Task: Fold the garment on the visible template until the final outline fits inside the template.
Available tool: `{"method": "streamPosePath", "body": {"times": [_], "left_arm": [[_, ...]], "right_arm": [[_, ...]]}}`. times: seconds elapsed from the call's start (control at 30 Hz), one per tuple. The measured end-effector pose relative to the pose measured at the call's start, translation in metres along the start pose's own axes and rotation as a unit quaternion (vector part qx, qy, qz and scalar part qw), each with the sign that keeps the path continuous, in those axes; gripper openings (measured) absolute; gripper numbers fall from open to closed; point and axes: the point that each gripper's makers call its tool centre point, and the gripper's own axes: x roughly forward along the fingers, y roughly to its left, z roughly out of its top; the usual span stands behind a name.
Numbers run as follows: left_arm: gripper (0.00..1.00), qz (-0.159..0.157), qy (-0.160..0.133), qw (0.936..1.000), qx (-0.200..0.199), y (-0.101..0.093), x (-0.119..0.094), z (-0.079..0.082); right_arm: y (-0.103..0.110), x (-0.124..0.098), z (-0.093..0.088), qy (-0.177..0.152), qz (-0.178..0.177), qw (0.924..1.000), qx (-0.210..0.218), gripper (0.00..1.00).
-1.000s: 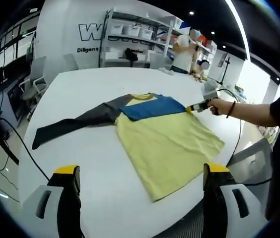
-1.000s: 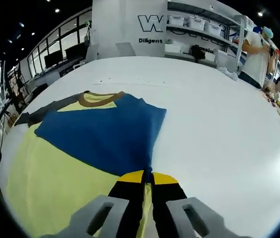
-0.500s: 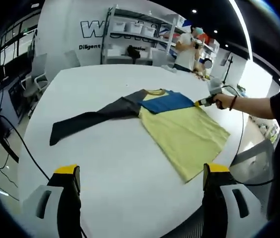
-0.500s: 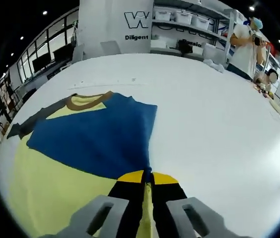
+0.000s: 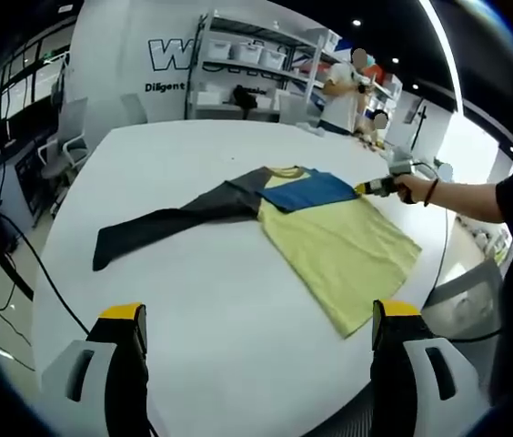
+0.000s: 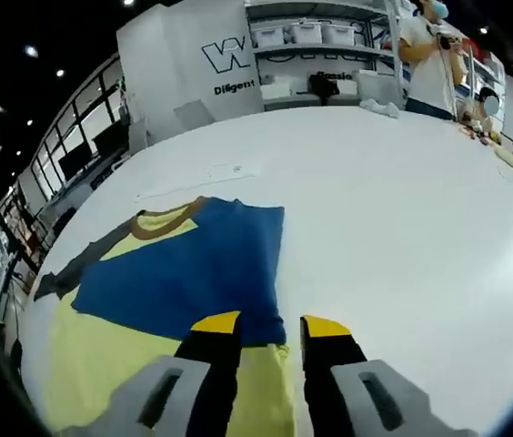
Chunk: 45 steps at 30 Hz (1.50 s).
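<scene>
left gripper spread over table; right gripper parted above shirt.

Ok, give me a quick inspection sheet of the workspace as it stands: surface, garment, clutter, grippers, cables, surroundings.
Surface: white table, no template outline that I can make out.
Job's things: shirt lies flat; blue sleeve folded across the yellow body, dark sleeve spread out to the side.
Clutter: papers beyond the collar; small items at the far table edge.
Grippers: left gripper open, above the near table edge; right gripper open at the blue fold's edge.
Cables: black cable hanging off the table side.
Surroundings: shelving with bins, office chairs, a person standing by.
</scene>
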Motion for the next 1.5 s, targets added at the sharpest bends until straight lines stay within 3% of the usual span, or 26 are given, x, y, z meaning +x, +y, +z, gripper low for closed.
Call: {"method": "streamPosePath", "body": {"times": [0.07, 0.13, 0.27, 0.4, 0.53, 0.63, 0.83, 1.0, 1.07, 1.1, 1.43, 1.5], "left_arm": [[0.99, 0.001, 0.000, 1.0000, -0.001, 0.000, -0.001, -0.001], [0.99, 0.000, -0.001, 1.0000, 0.003, -0.002, -0.002, -0.001], [0.99, -0.004, -0.027, 0.9996, 0.003, -0.008, -0.005, 0.009], [0.99, -0.011, -0.036, 0.9993, 0.000, -0.015, -0.008, 0.016], [0.99, -0.016, -0.040, 0.9991, 0.002, -0.021, -0.012, 0.017], [0.99, -0.015, -0.036, 0.9992, 0.009, -0.019, -0.012, 0.015], [0.99, -0.018, -0.029, 0.9993, 0.013, -0.016, -0.009, 0.015], [0.99, -0.015, -0.023, 0.9995, 0.013, -0.010, -0.006, 0.015], [0.99, -0.012, -0.019, 0.9997, 0.013, -0.007, -0.005, 0.013], [0.99, -0.009, -0.017, 0.9997, 0.014, -0.005, -0.004, 0.012], [0.99, 0.011, 0.009, 0.9996, 0.023, 0.014, 0.001, -0.002], [0.99, 0.013, 0.012, 0.9996, 0.021, 0.017, 0.002, -0.004]], "right_arm": [[0.012, -0.002, 0.009, -0.012, 0.021, 0.9996, -0.016, 0.38], [0.040, -0.006, 0.017, -0.004, 0.067, 0.9971, -0.035, 0.48], [0.097, -0.011, 0.026, -0.007, 0.158, 0.9854, -0.064, 0.67], [0.148, -0.016, 0.027, 0.002, 0.229, 0.9718, -0.055, 0.69], [0.188, -0.013, 0.027, 0.007, 0.270, 0.9572, -0.104, 0.68], [0.223, -0.011, 0.027, 0.016, 0.303, 0.9457, -0.116, 0.66], [0.280, -0.002, 0.024, 0.025, 0.339, 0.9239, -0.177, 0.59], [0.328, 0.006, 0.012, 0.043, 0.368, 0.8990, -0.234, 0.54], [0.342, 0.009, 0.009, 0.045, 0.375, 0.8946, -0.239, 0.50], [0.355, 0.013, 0.004, 0.052, 0.385, 0.8884, -0.245, 0.48], [0.399, 0.046, -0.014, 0.068, 0.397, 0.8737, -0.272, 0.33], [0.407, 0.052, -0.016, 0.051, 0.392, 0.8708, -0.292, 0.31]]}}
